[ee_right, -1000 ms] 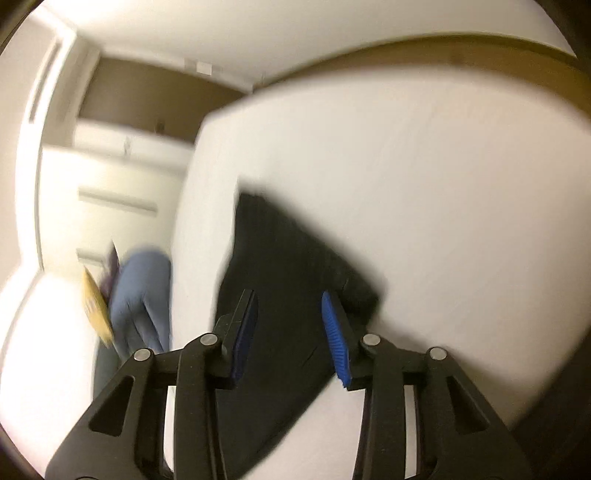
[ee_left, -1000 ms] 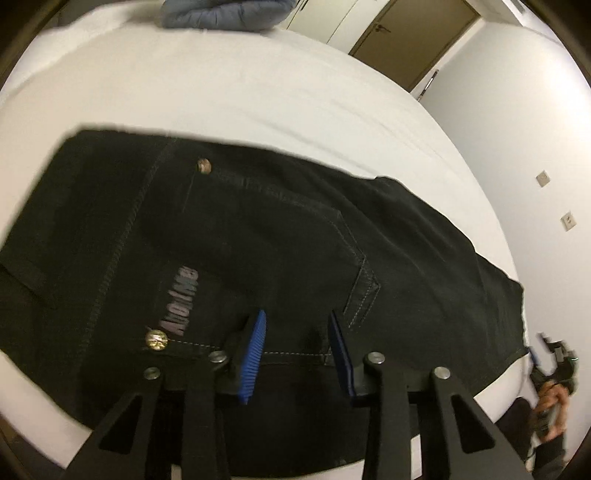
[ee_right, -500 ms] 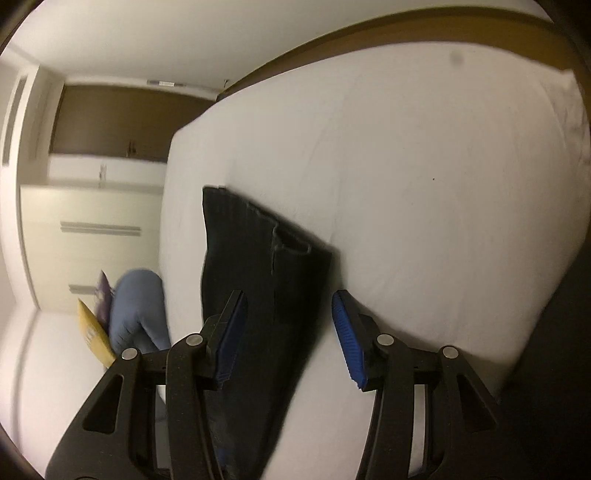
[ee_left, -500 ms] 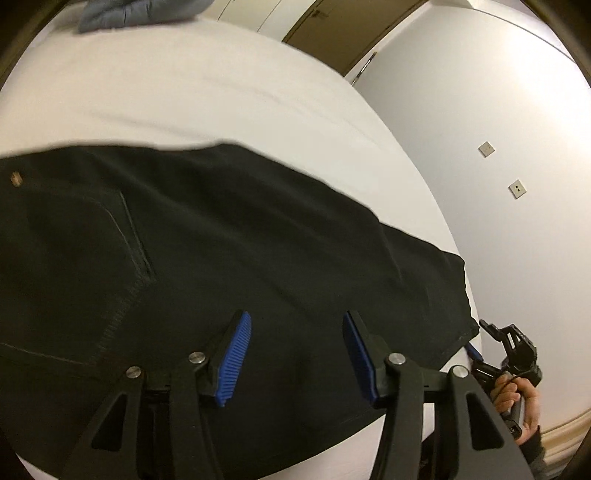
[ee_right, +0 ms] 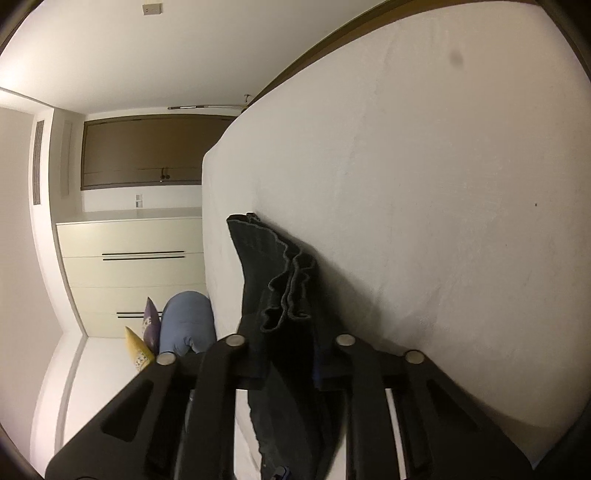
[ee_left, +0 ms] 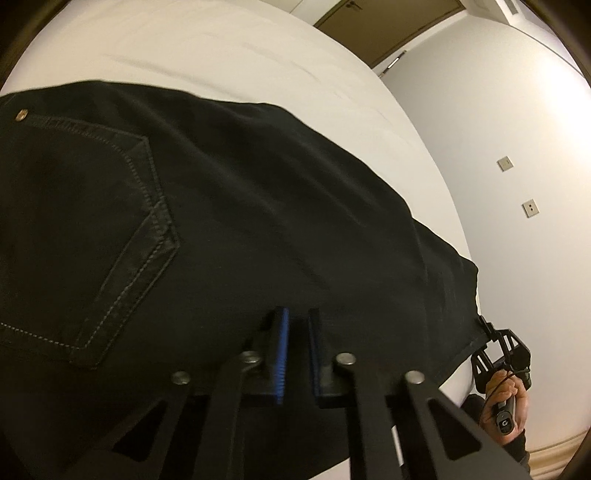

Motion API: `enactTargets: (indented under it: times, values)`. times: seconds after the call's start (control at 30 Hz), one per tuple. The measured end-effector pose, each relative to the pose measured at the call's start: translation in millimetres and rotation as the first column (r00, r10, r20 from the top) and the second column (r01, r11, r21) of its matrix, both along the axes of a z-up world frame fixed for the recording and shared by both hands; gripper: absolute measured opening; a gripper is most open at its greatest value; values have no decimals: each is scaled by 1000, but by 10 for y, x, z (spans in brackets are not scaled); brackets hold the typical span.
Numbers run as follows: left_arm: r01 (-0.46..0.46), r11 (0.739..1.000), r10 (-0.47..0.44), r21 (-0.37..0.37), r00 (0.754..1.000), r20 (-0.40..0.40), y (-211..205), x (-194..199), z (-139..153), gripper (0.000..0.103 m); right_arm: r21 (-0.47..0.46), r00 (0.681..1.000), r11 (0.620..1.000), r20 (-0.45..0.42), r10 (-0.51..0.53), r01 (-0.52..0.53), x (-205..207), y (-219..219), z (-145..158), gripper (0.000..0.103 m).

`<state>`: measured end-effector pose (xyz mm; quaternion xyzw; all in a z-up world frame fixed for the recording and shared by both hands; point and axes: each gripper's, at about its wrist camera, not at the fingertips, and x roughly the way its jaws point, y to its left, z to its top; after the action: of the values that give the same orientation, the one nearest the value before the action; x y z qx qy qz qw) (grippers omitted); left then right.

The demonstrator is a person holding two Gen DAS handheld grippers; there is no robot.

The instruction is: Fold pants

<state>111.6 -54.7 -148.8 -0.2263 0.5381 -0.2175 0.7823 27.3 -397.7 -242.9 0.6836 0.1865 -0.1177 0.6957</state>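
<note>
Where grippers pinch, black pants [ee_left: 258, 206] lie flat; hem [ee_right: 284, 291] bunched.

We see a white bed [ee_left: 229, 55] filling most of both views. In the left view, a brown door [ee_left: 388, 26] sits at one o'clock beside a white wall [ee_left: 517, 129] bearing two wall plates [ee_left: 505, 163]. In the right view, cream drawers [ee_right: 136, 273] stand at nine o'clock, a blue cushion [ee_right: 188, 321] below them.

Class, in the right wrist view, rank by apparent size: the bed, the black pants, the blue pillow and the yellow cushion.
1. Bed: fills most of the frame.
2. Pants: partly hidden by the right gripper, which is close to the lens.
3. Blue pillow.
4. Yellow cushion: only partly visible, so true size is uncertain.
</note>
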Motion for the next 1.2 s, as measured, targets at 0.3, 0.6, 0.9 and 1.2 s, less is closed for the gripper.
enactTargets:
  times: [0.3, 0.6, 0.9, 1.2]
  values:
    - [-9, 1000, 9, -7, 1000, -10, 11, 7, -49, 6, -281, 991, 954, -113, 70, -100, 279, 279, 513, 11]
    - [6, 1000, -6, -1, 1000, 19, -41, -2, 75, 29, -674, 712, 302, -482, 511, -674, 1091, 2585, 894, 11]
    - [35, 994, -34, -102, 999, 9, -402, 227, 267, 91, -728, 692, 90, -595, 408, -680, 1061, 3068, 690, 11]
    - [150, 972, -167, -180, 982, -85, -607, 632, 311, 95, -764, 680, -124, -626, 382, -633, 664, 3686, 1069, 11]
